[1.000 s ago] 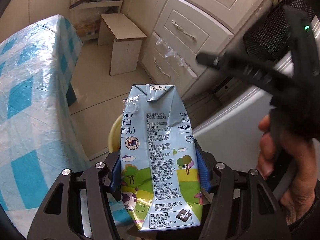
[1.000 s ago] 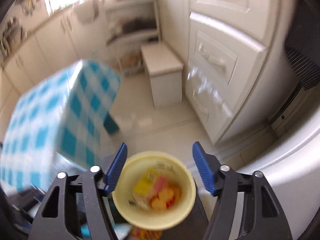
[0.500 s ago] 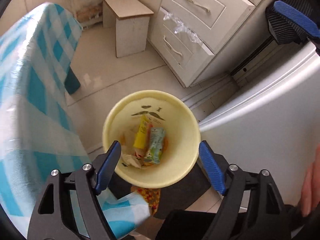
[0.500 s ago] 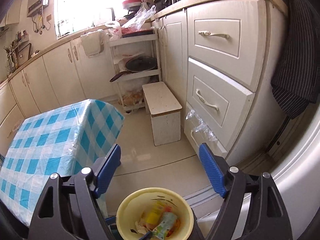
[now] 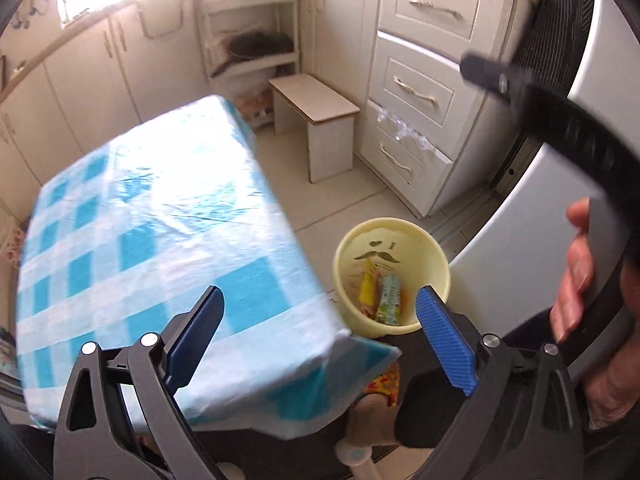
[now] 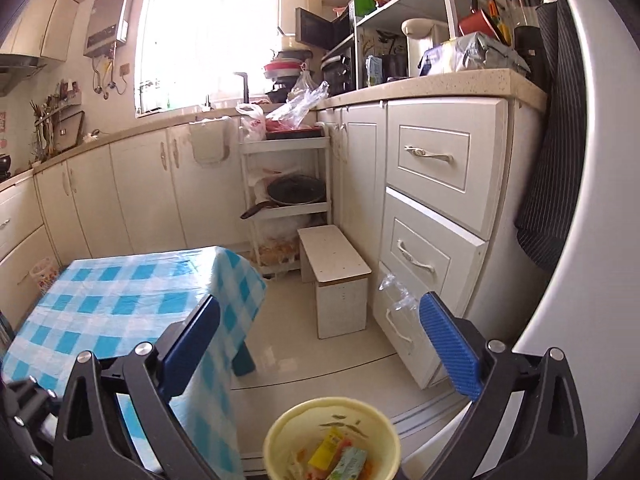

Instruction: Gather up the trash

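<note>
We find both grippers empty: left gripper (image 5: 320,336) spread wide, right gripper (image 6: 320,344) likewise | round pale-yellow plastic trash bin (image 5: 436,256) on cream tiled floor (image 6: 296,344), holding wrappers and small green drink carton (image 5: 390,298) | beside blue-checked plastic-covered table (image 5: 152,216) | white drawer cabinet (image 6: 432,208), small white stool (image 6: 340,280) beyond.

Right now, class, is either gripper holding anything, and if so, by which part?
Nothing is held. The left gripper and right gripper are both open and empty. The milk carton lies inside the yellow bin.
</note>
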### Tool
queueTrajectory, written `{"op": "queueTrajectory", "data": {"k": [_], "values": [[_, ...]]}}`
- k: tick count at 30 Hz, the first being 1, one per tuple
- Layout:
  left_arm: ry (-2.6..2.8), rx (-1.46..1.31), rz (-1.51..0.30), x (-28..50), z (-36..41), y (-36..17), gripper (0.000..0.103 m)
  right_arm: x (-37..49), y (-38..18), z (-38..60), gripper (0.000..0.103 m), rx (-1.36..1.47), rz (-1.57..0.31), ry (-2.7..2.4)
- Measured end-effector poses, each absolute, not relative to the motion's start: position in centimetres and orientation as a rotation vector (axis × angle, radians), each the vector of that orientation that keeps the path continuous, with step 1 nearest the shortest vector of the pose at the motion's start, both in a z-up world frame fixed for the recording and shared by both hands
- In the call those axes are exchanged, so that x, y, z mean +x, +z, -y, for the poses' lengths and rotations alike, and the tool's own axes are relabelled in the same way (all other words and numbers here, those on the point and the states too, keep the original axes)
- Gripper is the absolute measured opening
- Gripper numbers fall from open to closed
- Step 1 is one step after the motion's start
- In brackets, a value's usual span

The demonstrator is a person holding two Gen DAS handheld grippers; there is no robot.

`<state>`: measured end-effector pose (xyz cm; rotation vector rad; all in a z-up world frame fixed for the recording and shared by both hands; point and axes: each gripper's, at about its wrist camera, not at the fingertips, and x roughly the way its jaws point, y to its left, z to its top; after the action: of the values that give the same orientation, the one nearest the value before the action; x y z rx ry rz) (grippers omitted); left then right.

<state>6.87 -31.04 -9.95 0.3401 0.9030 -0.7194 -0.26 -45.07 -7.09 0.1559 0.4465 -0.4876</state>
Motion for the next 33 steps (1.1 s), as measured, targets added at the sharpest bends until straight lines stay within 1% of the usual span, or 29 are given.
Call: {"op": "queueTrajectory", "data": {"k": [6,12,18,26,33], "values": [[-0.656,0.302,-0.838,6.1,25.2,-6.5,0.095,-3.2,-5.3,39.8,0.096,0.195,-0.470,-0.431],[-0.652,0.281,-0.813,4.7,21.1,-4.4,0.095,-6.4,-3.0,35.2,0.096,0.176,-0.515,-0.430],[-0.640,0.271,-0.767,2.0,17.4,-2.8,0.095,-9.4,-2.1,32.6,0.096,0.239,-0.519,-0.500],[-0.616,0.275,-0.749,-0.2,14.4,-1.9,0.095,-11.4,-1.8,28.8,0.096,0.205,-0.534,-0.539],[-0.594,0.275,-0.714,-1.6,13.1,-0.6,0.095,-12.7,-1.2,26.5,0.096,0.193,-0.495,-0.517]]}}
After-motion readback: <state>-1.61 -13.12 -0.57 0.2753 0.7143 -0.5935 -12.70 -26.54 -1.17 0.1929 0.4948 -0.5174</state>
